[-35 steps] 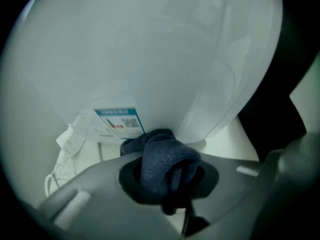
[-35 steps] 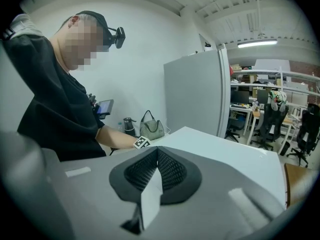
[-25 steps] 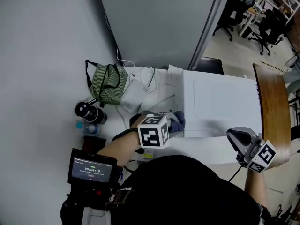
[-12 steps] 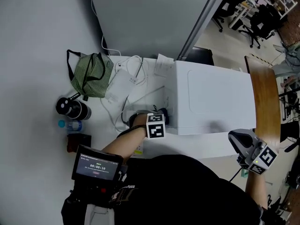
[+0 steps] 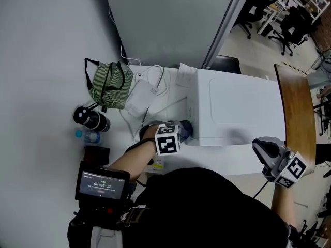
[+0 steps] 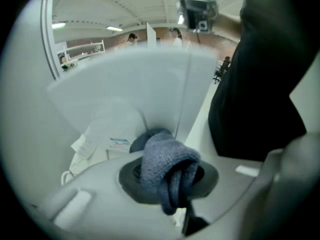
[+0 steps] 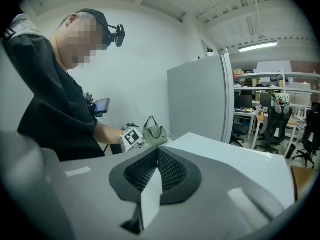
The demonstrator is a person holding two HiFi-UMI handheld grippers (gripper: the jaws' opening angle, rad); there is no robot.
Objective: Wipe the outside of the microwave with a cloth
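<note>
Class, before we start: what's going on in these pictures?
A person with a gripper in each hand is cleaning a white microwave. The left gripper is shut on a bunched blue-grey cloth, held at the microwave's left side near its front corner; whether the cloth touches it cannot be told. The right gripper, jaws together and empty, hangs off the microwave's front right, doing nothing.

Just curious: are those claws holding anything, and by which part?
Left gripper pinches the blue cloth by a bunched fold; right gripper is shut on nothing.
</note>
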